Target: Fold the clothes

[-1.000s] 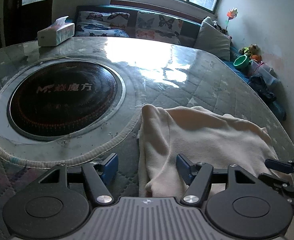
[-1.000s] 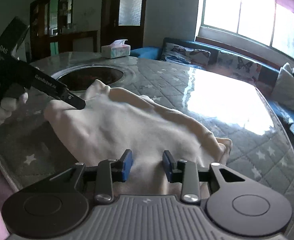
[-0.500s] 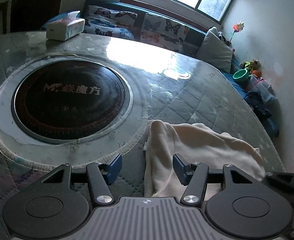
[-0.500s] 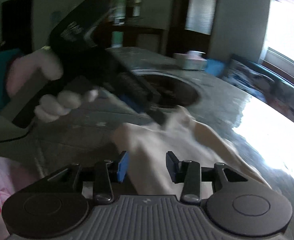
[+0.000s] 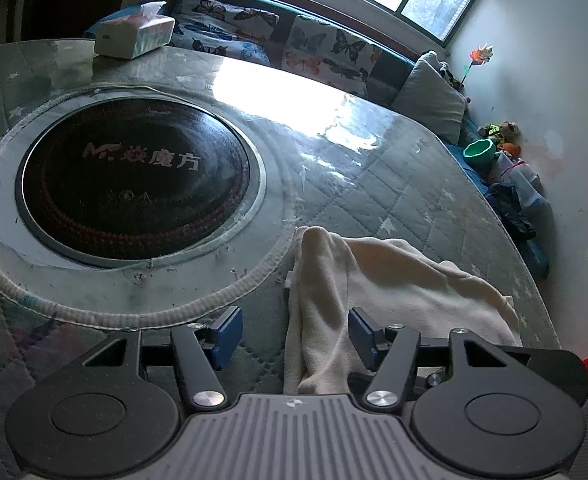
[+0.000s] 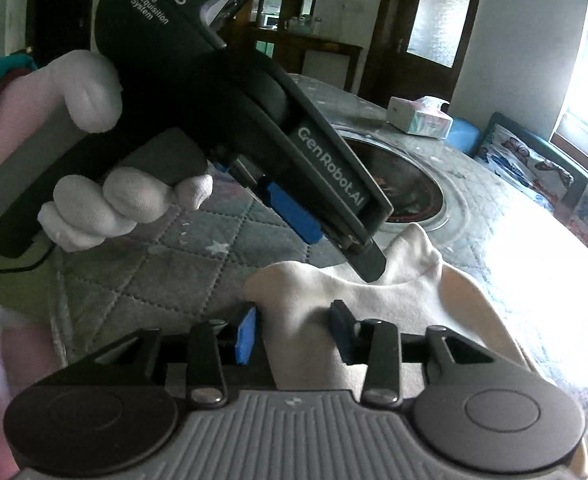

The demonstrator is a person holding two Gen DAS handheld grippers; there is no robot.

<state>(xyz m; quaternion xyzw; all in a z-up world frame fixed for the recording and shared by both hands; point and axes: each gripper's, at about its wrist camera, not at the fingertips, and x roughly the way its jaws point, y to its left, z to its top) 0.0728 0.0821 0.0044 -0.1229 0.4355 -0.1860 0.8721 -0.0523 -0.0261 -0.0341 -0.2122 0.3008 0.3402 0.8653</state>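
A cream garment [image 5: 394, 280] lies crumpled on the quilted table cover [image 5: 414, 184]. In the left wrist view my left gripper [image 5: 294, 334] straddles the garment's near left edge. Its jaws are opening, and the left pad stands apart from the cloth. In the right wrist view a raised fold of the garment [image 6: 306, 312] sits between the fingers of my right gripper [image 6: 294, 336]. Those jaws are closing, with a thin gap left at the blue left pad. The left tool's housing [image 6: 221, 92], held by a white-gloved hand [image 6: 93, 208], hangs just above that fold.
A round black hotplate [image 5: 133, 176] is set into the table left of the garment. A tissue box [image 5: 133, 34] stands at the far edge. Behind it runs a bench with butterfly cushions [image 5: 326, 48]. A green bowl [image 5: 480, 152] and toys lie past the table's right edge.
The right wrist view has swung left, so the left tool and gloved hand now fill it. The right jaws have narrowed around the cloth fold. The left view has rolled slightly.
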